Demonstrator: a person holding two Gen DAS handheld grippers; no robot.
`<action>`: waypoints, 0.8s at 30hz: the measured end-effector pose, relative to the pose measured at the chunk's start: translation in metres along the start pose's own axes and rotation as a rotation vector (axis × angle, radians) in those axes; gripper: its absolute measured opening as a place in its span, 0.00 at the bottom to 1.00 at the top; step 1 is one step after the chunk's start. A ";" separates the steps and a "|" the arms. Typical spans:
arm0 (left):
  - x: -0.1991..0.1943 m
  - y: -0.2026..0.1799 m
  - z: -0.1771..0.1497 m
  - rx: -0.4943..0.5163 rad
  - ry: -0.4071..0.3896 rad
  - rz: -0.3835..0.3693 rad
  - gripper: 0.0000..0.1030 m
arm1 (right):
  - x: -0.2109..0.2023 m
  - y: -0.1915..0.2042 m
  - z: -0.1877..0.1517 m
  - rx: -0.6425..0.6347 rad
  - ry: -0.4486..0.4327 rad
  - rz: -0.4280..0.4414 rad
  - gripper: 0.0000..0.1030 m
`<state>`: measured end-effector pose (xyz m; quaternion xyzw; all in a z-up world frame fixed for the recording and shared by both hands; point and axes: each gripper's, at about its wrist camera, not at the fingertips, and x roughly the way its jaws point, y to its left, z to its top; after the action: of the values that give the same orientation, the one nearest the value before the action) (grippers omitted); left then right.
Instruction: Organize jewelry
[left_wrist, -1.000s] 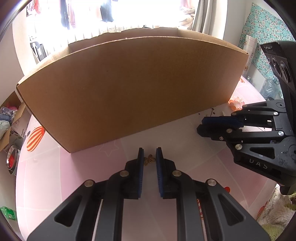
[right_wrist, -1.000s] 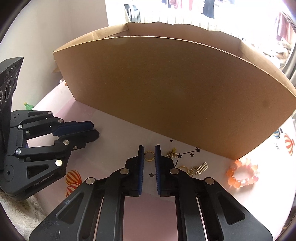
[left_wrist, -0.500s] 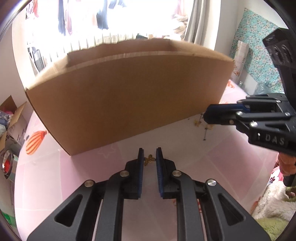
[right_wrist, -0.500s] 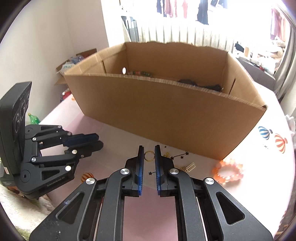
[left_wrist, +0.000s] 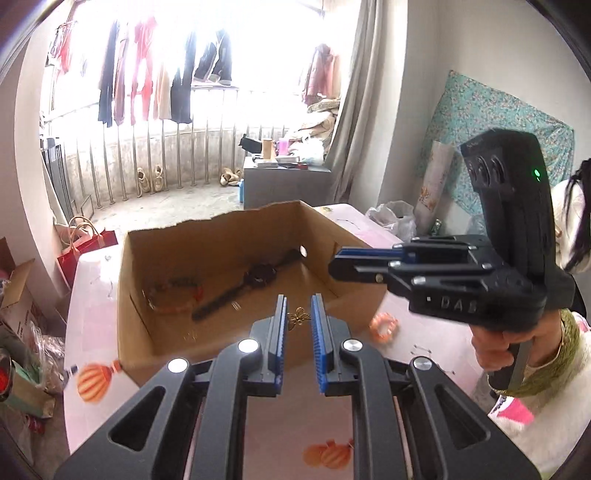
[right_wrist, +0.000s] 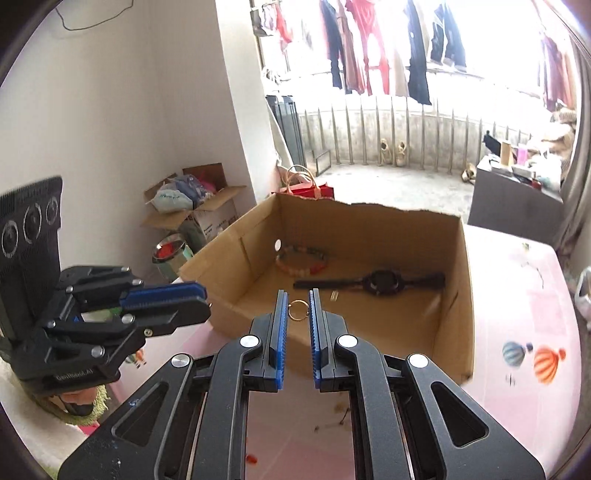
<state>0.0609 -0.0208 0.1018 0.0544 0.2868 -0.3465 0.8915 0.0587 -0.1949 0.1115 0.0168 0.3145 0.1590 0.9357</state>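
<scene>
The left gripper (left_wrist: 298, 314) pinches a small gold butterfly charm (left_wrist: 298, 316) between its blue pads (left_wrist: 280, 325), the charm caught near the tips and hanging in the air above the near wall of the box (left_wrist: 221, 354). The right gripper (right_wrist: 298, 309) pinches a thin gold ring (right_wrist: 297, 309) the same way, the ring standing upright between its blue pads (right_wrist: 281, 328) and held above the near edge of the same box (right_wrist: 454, 332). The box is open-topped brown cardboard with a torn far rim, standing on a pink table (right_wrist: 524, 295) printed with striped balloons. Inside it, on the floor, lie a black watch (right_wrist: 382, 282) stretched out flat and a beaded bracelet (right_wrist: 302, 261) of mixed colours near the far left corner; a small pale metal piece (right_wrist: 334, 294) lies just in front of the watch strap. In the left view an orange bead bracelet (left_wrist: 384, 326) rests on the table outside the box, just beside its right corner. Each gripper shows in the other's view, off to the side and level with the box rim, and a hand (left_wrist: 496, 350) in a white fuzzy sleeve with a green cuff grips the right handle. Behind the table clothes (right_wrist: 373, 48) hang along a bright balcony rail.
</scene>
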 end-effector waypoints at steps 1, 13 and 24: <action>0.014 0.007 0.008 -0.009 0.026 0.027 0.12 | 0.007 -0.004 0.007 -0.001 0.014 -0.005 0.09; 0.132 0.071 0.030 -0.201 0.333 0.089 0.12 | 0.097 -0.060 0.029 0.140 0.313 0.021 0.00; 0.128 0.094 0.025 -0.310 0.370 0.032 0.32 | 0.073 -0.086 0.040 0.230 0.214 0.039 0.07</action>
<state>0.2096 -0.0320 0.0425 -0.0160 0.4940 -0.2684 0.8269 0.1615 -0.2517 0.0894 0.1127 0.4281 0.1411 0.8855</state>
